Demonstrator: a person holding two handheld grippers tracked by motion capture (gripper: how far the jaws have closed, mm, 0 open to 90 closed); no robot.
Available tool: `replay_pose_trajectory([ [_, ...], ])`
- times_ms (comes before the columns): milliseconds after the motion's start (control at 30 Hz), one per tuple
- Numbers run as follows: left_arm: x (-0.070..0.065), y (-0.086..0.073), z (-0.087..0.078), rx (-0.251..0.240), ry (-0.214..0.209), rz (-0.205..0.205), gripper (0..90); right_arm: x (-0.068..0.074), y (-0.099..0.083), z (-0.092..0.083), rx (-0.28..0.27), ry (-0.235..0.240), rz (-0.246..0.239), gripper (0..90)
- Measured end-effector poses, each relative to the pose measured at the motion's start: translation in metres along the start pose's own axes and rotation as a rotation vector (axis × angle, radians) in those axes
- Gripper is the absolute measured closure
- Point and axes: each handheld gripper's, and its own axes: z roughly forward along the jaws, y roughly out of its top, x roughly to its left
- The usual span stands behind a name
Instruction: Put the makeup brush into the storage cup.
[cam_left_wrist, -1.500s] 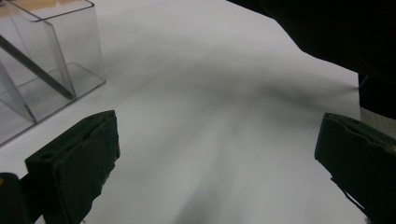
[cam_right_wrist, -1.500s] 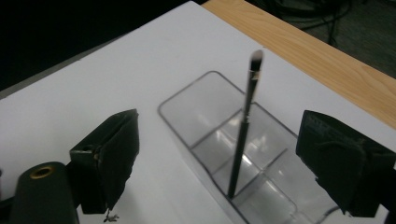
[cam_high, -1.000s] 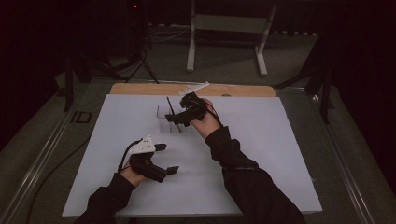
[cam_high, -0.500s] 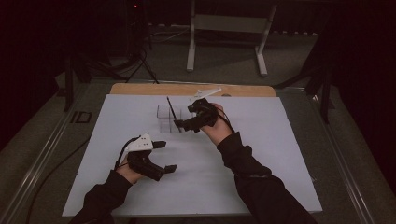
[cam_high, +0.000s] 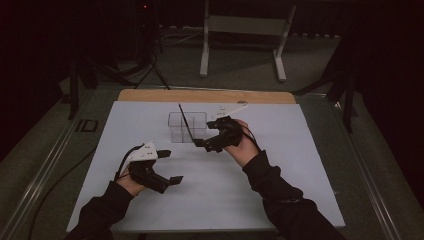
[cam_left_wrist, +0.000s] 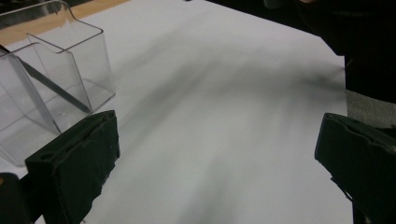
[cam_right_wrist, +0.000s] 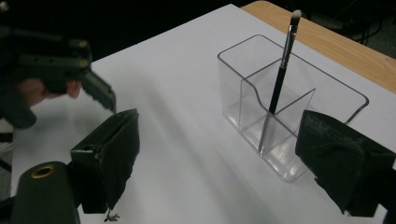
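A clear acrylic organizer (cam_high: 187, 127) with inner dividers stands on the white mat (cam_high: 280, 165), back of centre. A thin black-handled brush (cam_high: 185, 122) leans upright in one compartment, bristles up. My right gripper (cam_high: 205, 134) hovers just right of the organizer, open and holding nothing. In the right gripper view the organizer (cam_right_wrist: 299, 100) and brush (cam_right_wrist: 281, 74) lie ahead between the wide-apart jaws of this gripper (cam_right_wrist: 224, 158). My left gripper (cam_high: 170, 166) rests open at the front left, holding nothing. In the left gripper view that gripper (cam_left_wrist: 217, 158) faces bare mat, and the organizer (cam_left_wrist: 56, 79) is at upper left.
A wooden table edge (cam_high: 205, 96) runs behind the mat. Beyond it a metal stand (cam_high: 240, 45) rises from the dark floor. A metal rail (cam_high: 47, 165) borders the left side. The person's dark sleeves (cam_high: 280, 200) enter from the bottom.
My right gripper has drawn back from over the organizer, toward the person and slightly right. The brush stays standing in the organizer. The left gripper has barely moved.
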Motion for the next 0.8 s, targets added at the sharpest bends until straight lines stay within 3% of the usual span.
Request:
replay_pose_trajectory([
  [233, -0.001, -0.002, -0.004, 0.009, -0.007, 0.009, 1.4, 0.001, -0.010, -0.016, -0.029, 0.029, -0.003, 13.2],
  [400, -0.002, -0.004, -0.008, -0.012, -0.002, 0.024, 1.4, 0.000, -0.020, -0.029, -0.055, 0.052, 0.000, 12.9],
  [600, -0.003, -0.005, -0.013, -0.015, -0.007, 0.035, 1.4, 0.000, -0.034, -0.040, -0.030, 0.030, -0.019, 12.9],
  [800, -0.003, -0.006, -0.016, -0.019, -0.025, 0.025, 1.4, 0.000, -0.049, -0.052, -0.053, 0.048, -0.011, 13.0],
])
